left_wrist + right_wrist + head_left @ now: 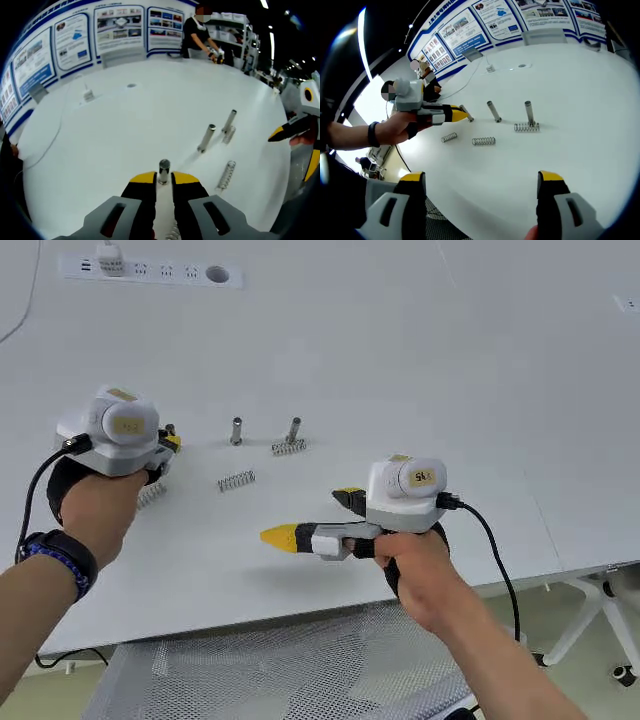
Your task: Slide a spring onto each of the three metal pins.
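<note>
No pin bears a spring yet. The left tool (164,176) holds its jaws close on either side of the nearest pin (164,167); whether they pinch it I cannot tell. One spring (150,494) lies beneath that tool. Ahead come a second spring (226,175), the middle pin (206,138), and the far pin (229,120) with a third spring (288,447) at its foot. The right tool (480,176) gapes empty, and nothing stands in its way.

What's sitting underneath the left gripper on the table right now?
A spring lies on the table beneath the left gripper, partly hidden by its body. A metal pin stands at the tips of its jaws.
</note>
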`<state>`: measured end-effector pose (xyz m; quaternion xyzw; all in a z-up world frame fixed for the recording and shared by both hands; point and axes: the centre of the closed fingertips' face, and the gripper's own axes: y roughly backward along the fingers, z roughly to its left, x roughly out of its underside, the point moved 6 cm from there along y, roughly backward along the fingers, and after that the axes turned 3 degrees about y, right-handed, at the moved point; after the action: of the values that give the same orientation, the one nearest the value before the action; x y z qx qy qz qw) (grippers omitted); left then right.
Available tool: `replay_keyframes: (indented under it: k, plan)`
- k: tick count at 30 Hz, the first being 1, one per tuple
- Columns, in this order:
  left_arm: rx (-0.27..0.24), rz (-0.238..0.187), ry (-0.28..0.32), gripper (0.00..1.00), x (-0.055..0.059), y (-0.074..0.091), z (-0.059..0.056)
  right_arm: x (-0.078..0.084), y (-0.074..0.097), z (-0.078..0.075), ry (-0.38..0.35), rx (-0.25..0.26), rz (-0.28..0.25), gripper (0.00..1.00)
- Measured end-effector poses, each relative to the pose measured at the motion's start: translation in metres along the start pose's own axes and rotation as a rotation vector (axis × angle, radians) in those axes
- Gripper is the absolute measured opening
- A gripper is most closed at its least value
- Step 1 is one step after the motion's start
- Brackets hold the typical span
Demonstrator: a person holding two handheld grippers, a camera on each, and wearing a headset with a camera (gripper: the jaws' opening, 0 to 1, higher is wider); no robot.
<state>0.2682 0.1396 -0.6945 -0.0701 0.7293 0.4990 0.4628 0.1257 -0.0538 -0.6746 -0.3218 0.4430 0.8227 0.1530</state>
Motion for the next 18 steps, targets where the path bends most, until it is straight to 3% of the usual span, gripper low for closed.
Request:
replay_keyframes:
  k: [13,18]
  plan:
    - [0.02,0.023,0.02,0.28,0.018,0.009,0.002,0.001,-0.002,0.0,0.002,-0.006,0.002,0.93]
    - [0.019,0.03,0.024,0.3,0.027,0.015,0.003,0.002,-0.002,0.001,0.001,-0.007,0.004,0.93]
